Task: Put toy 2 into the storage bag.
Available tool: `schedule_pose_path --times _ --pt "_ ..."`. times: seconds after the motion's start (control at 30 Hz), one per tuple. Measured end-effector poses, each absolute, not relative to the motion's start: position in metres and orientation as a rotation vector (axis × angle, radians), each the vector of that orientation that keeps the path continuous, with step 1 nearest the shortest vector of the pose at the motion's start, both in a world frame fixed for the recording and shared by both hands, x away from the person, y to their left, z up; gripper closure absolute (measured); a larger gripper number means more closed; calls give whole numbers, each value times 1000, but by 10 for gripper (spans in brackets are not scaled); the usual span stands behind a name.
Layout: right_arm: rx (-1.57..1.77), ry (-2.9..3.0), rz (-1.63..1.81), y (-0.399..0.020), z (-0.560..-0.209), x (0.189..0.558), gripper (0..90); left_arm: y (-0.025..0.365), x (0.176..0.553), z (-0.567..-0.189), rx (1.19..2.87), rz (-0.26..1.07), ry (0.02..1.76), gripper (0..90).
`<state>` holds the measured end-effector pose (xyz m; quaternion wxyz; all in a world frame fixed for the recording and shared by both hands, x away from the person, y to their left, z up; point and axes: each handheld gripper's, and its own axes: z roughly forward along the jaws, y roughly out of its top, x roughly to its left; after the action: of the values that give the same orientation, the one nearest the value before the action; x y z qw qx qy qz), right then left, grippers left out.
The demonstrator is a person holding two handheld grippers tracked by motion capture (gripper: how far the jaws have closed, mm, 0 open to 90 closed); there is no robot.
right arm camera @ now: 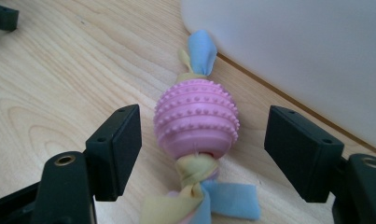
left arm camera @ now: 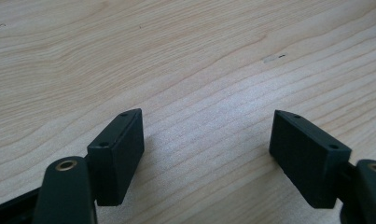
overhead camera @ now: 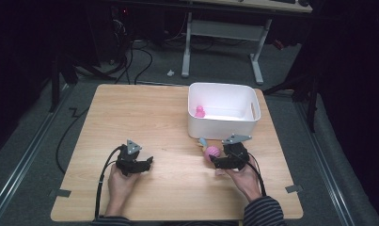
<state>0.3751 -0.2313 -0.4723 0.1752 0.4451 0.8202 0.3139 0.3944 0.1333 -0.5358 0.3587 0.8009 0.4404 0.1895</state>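
The pink knobbly rubber ball with knotted fleece strips in blue, yellow and pink [right arm camera: 196,122] lies on the light wooden table [overhead camera: 145,117]. In the right gripper view it is at the centre of the frame, between the two black jaws of the right gripper [right arm camera: 202,151]. The jaws stand apart, and a gap shows on each side of the ball, so the pads do not press on it. One blue strip end points to the top of the frame and touches the wall of the white plastic box [overhead camera: 223,126]. In the high view the ball is in the lower right part of the frame, just below the front wall of this box.

Inside the box, at its left side, lies a small pink toy [overhead camera: 200,112]; its shape is too small to tell.

The left gripper [overhead camera: 148,162] is in the lower left part of the high view, well apart from the ball. Its jaws are also apart, with only bare wood between them.
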Motion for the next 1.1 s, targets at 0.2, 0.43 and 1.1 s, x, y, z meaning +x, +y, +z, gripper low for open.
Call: schedule_pose_path --times 0.2,0.43,1.1 --pt "1299 2354 874 -225 -477 386 271 133 394 -536 2066 488 1135 266" --pt "1311 2407 796 -220 -481 396 291 133 394 -536 2066 487 1132 268" --pt "1314 2492 795 -215 -487 397 344 133 394 -536 2066 485 1132 267"
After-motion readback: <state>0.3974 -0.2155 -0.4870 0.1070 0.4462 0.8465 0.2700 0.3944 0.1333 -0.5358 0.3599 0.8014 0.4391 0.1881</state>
